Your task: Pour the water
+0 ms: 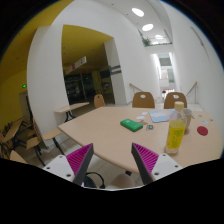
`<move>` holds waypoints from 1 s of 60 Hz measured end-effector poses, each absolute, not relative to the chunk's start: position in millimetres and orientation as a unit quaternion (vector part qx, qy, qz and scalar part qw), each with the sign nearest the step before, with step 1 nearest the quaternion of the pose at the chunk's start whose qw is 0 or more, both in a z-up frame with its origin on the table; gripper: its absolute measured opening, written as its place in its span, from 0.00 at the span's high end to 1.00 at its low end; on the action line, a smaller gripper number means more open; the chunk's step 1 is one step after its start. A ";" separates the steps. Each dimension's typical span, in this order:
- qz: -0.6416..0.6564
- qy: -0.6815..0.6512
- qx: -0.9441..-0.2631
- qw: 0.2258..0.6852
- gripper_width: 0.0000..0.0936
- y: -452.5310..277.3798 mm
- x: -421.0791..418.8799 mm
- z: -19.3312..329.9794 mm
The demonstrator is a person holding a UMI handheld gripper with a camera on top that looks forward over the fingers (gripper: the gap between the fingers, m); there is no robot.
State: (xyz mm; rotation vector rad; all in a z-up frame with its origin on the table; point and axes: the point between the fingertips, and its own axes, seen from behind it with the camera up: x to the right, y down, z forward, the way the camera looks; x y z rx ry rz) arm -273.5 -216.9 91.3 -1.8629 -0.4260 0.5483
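Gripper view — tool (112, 165) wide, empty, hanging off the bench's (105, 135) near edge. Bottle (177, 131) upright ahead and to the right, beyond the right finger, near bench's right edge.

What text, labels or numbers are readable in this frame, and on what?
No text can be read in this view.
Bottle on the table: a yellowish label area, print too small to read.
Green flat item on the table: no legible marking.
Red round item beyond the bottle: no legible marking.
Tongs: open, holding nothing, no markings on the pink pads.
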 end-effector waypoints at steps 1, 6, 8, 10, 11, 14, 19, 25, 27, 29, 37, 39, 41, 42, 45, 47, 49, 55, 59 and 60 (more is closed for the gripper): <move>0.231 -0.178 -0.785 0.547 0.11 -216.3 -272.4 92.0; 0.219 -0.168 -0.783 0.557 0.11 -205.2 -249.2 100.1; 0.211 -0.164 -0.783 0.561 0.11 -200.8 -237.6 102.6; 0.202 -0.159 -0.783 0.567 0.11 -197.0 -224.3 105.5; 0.196 -0.156 -0.782 0.570 0.11 -195.4 -217.4 106.7; 0.179 -0.149 -0.783 0.577 0.11 -192.8 -199.5 109.2; 0.153 -0.135 -0.781 0.591 0.11 -179.3 -167.2 117.3; 0.116 -0.115 -0.780 0.604 0.12 -151.0 -143.5 115.0; 0.107 -0.108 -0.781 0.606 0.12 -141.3 -136.1 113.1; 0.100 -0.104 -0.782 0.606 0.12 -128.9 -127.1 112.4; 0.078 -0.087 -0.785 0.609 0.13 -78.4 -114.3 97.8; 0.072 -0.084 -0.785 0.609 0.13 -69.1 -110.8 96.7; 0.067 -0.082 -0.783 0.613 0.12 -58.1 -108.7 96.4; 0.065 -0.081 -0.782 0.615 0.13 -52.6 -107.6 96.3; 0.065 -0.078 -0.780 0.617 0.14 -29.0 -109.4 87.5; 0.069 -0.079 -0.783 0.614 0.15 -22.5 -111.6 83.8; 0.075 -0.078 -0.787 0.608 0.18 -17.3 -114.0 78.7; 0.095 -0.085 -0.788 0.602 0.43 -4.2 -124.2 67.1; 0.077 -0.078 -0.785 0.609 0.48 -0.4 -116.6 65.4; 0.076 -0.077 -0.782 0.614 0.50 1.4 -116.0 65.4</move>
